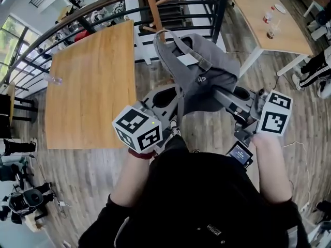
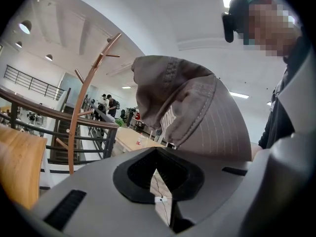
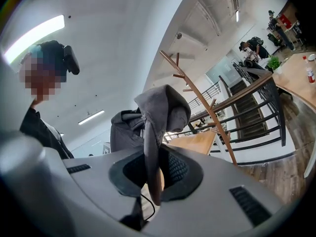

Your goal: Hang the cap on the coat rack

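Observation:
A grey cap (image 1: 204, 68) hangs between my two grippers, in front of my chest. My right gripper (image 1: 220, 92) is shut on a fold of the cap (image 3: 158, 107), and the grey cloth runs down between its black pads (image 3: 175, 169). My left gripper (image 1: 173, 93) sits under the cap's left side. Its jaws (image 2: 157, 152) stand almost together with only a thin slit and nothing between them, and the cap's brim (image 2: 217, 127) lies over the right jaw. The wooden coat rack (image 1: 153, 6) stands beyond the cap, by the railing. Its bare pegs (image 2: 106, 48) rise to the upper left, and the coat rack (image 3: 207, 102) is right of the cap.
A wooden table (image 1: 93, 81) with a clear bottle (image 1: 54, 80) is at the left. A black railing (image 1: 103, 6) curves behind it and the rack. A second table (image 1: 258, 4) with small bottles (image 1: 267, 17) stands at the upper right. People stand far off.

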A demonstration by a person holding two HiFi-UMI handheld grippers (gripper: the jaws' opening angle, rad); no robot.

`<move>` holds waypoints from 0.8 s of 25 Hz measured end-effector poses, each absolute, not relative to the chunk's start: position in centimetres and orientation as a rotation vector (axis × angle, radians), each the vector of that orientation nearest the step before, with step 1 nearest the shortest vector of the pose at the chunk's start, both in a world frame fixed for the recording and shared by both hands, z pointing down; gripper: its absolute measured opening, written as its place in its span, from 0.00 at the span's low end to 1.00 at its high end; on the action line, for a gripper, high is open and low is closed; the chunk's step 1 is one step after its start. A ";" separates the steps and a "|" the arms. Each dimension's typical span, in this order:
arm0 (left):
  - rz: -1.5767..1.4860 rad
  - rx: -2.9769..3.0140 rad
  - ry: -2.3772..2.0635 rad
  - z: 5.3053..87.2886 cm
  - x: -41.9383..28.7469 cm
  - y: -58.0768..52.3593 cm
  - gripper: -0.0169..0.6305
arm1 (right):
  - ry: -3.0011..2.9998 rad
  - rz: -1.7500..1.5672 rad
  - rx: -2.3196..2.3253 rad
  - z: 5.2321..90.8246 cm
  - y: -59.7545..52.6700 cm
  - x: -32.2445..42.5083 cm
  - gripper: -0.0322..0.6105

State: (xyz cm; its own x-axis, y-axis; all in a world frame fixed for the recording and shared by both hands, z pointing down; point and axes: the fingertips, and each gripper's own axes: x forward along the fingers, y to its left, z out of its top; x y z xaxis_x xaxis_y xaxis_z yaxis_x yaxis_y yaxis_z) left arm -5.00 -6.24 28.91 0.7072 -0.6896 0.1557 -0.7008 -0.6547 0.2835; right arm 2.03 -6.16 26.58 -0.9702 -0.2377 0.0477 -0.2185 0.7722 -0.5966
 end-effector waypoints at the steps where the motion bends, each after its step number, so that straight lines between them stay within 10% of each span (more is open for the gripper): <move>1: 0.051 2.600 -1.084 28.9 -4.9 -6.3 0.02 | 2.927 -0.979 -0.381 26.6 -6.2 2.0 0.11; 20: 0.038 2.640 -0.898 28.2 -4.3 -7.2 0.02 | 2.894 -1.026 -0.565 26.0 -6.5 2.3 0.11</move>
